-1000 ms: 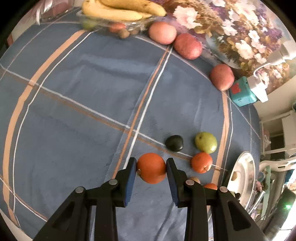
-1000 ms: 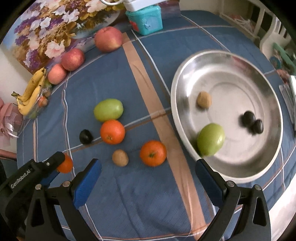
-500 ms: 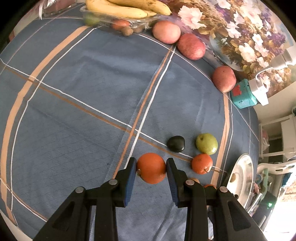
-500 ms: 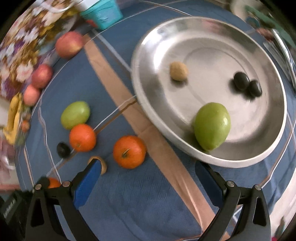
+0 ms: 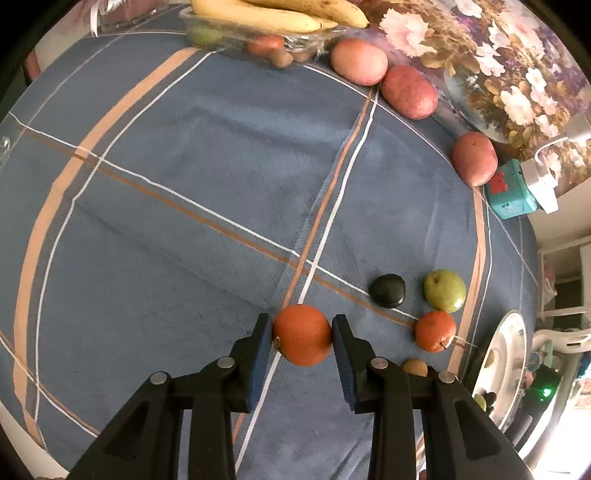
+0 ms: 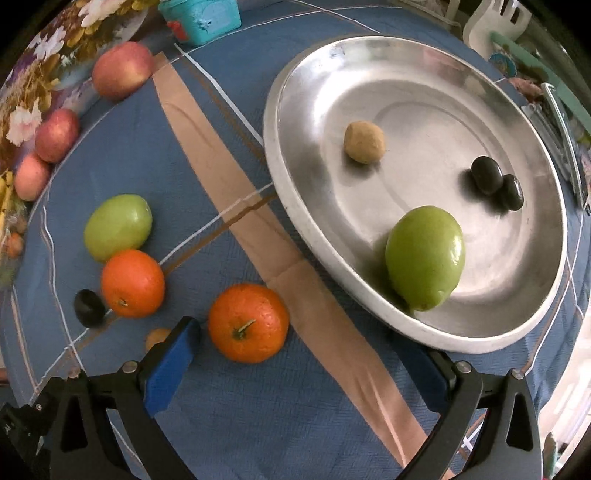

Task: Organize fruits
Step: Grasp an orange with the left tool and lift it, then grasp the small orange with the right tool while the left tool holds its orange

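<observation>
My left gripper (image 5: 302, 341) is shut on an orange (image 5: 302, 334) and holds it above the blue cloth. Beyond it lie a dark plum (image 5: 387, 290), a green fruit (image 5: 444, 290), another orange (image 5: 434, 330) and a small brown fruit (image 5: 414, 367). My right gripper (image 6: 295, 354) is open and empty, low over the cloth, with an orange (image 6: 248, 328) just inside its left finger. The silver plate (image 6: 295, 206) holds a green fruit (image 6: 424, 257), a brown fruit (image 6: 364, 142) and two dark plums (image 6: 496, 181).
Red apples (image 5: 408, 96) line the far edge by a flowered picture (image 5: 498, 66). A clear tray with bananas (image 5: 273, 16) stands at the back. A teal box (image 6: 201, 18) sits at the far edge. The plate's rim (image 5: 496, 354) is at the table's right side.
My right gripper has moved lower and closer to the plate and the nearest orange. My left gripper still holds its orange, and its view has shifted slightly.
</observation>
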Demonstrator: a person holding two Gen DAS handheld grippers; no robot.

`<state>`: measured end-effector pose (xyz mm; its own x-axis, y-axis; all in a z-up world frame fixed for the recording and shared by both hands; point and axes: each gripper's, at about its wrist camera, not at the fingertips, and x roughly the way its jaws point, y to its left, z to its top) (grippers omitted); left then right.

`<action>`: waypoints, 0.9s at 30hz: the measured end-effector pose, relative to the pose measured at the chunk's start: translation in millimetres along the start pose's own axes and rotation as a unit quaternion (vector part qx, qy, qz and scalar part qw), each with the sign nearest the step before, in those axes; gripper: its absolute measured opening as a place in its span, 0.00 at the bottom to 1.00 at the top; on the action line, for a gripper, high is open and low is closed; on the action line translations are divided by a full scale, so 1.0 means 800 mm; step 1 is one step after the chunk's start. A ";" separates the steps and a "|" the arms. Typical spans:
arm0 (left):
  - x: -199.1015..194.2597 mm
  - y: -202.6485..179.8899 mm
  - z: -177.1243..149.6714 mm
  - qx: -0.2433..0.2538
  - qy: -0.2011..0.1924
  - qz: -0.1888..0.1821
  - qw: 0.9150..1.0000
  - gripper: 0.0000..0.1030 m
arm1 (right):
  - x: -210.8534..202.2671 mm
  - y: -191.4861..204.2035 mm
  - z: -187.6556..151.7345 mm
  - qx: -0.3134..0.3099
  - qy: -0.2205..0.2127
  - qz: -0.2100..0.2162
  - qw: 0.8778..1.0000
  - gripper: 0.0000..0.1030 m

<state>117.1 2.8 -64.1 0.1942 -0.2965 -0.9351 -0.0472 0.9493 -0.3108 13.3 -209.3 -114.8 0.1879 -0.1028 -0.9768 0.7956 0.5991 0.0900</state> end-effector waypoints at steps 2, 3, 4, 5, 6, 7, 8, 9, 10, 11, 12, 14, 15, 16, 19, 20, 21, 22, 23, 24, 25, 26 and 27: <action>0.000 0.000 0.000 0.000 0.000 -0.002 1.000 0.34 | 0.003 0.008 0.000 -0.004 0.003 -0.012 1.000 1.00; 0.000 -0.001 0.000 -0.001 0.000 -0.003 1.000 0.34 | 0.004 0.010 0.000 -0.002 0.003 -0.015 1.000 1.00; 0.001 0.000 0.001 -0.003 0.000 -0.004 1.000 0.34 | 0.004 0.010 0.000 0.004 0.002 -0.014 1.000 1.00; 0.001 0.001 0.002 -0.005 0.001 -0.004 1.000 0.34 | 0.004 0.015 0.001 0.011 0.002 -0.015 1.000 1.00; 0.000 0.001 0.002 -0.005 0.001 -0.005 1.000 0.34 | 0.006 0.015 0.002 0.015 0.000 -0.018 1.000 1.00; 0.001 0.002 0.002 -0.006 0.002 -0.005 1.000 0.34 | 0.006 0.015 0.004 0.019 -0.003 -0.021 1.000 1.00; 0.001 0.002 0.002 -0.006 0.003 -0.006 1.000 0.34 | 0.009 0.020 0.010 0.021 -0.010 -0.022 0.999 1.00; 0.002 0.002 0.001 -0.005 0.004 -0.006 1.000 0.34 | 0.009 0.019 0.009 0.023 -0.018 -0.022 0.999 1.00; 0.001 0.002 0.000 -0.005 0.004 -0.006 1.000 0.34 | 0.008 0.020 0.006 0.023 -0.029 -0.022 0.999 1.00; 0.002 0.002 0.000 -0.004 0.005 -0.007 1.000 0.34 | 0.008 0.022 0.003 0.021 -0.039 -0.022 0.999 1.00; 0.002 0.002 0.001 -0.004 0.005 -0.007 1.000 0.34 | 0.003 0.020 -0.008 0.019 -0.045 -0.021 0.999 1.00; 0.003 0.002 0.002 -0.006 0.006 -0.009 1.000 0.34 | 0.004 0.023 -0.009 0.015 -0.043 -0.019 0.999 1.00; 0.003 0.003 0.003 -0.006 0.007 -0.010 1.000 0.34 | 0.005 0.024 -0.007 0.014 -0.036 -0.019 0.999 1.00; 0.003 0.003 0.003 -0.006 0.007 -0.011 1.000 0.34 | 0.003 0.020 -0.010 0.014 -0.030 -0.018 0.999 1.00; 0.003 0.002 0.003 -0.004 0.007 -0.013 1.000 0.34 | 0.002 0.017 -0.002 0.024 -0.018 -0.022 0.999 0.92; 0.004 0.001 0.003 -0.004 0.007 -0.013 1.000 0.34 | -0.002 0.011 0.005 0.030 -0.022 -0.023 0.999 0.85; 0.003 0.001 0.003 -0.003 0.007 -0.013 1.000 0.34 | -0.005 0.007 0.006 0.034 -0.026 -0.021 0.999 0.76; 0.003 0.001 0.003 -0.002 0.006 -0.014 1.000 0.34 | -0.008 -0.001 0.003 0.035 -0.029 -0.013 0.999 0.72; 0.003 0.001 0.003 -0.002 0.006 -0.014 1.000 0.34 | -0.012 -0.001 0.005 0.032 -0.031 0.000 0.999 0.57; 0.002 0.001 0.004 -0.002 0.006 -0.015 1.000 0.34 | -0.017 0.000 0.005 0.026 -0.032 0.017 0.999 0.38; 0.003 0.002 0.004 -0.002 0.006 -0.015 1.000 0.34 | -0.019 0.002 0.006 0.018 -0.030 0.037 0.999 0.36; 0.002 0.002 0.004 -0.002 0.006 -0.015 1.000 0.34 | -0.021 0.005 0.007 0.013 -0.025 0.044 0.999 0.36; 0.002 0.001 0.005 -0.002 0.005 -0.017 1.000 0.34 | -0.023 0.006 0.006 0.014 -0.023 0.047 0.999 0.36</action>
<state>121.2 3.7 -65.2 0.1853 -0.3289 -0.9260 -0.0457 0.9384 -0.3425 16.2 -208.4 -95.7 0.2878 -0.0842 -0.9540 0.7889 0.5856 0.1863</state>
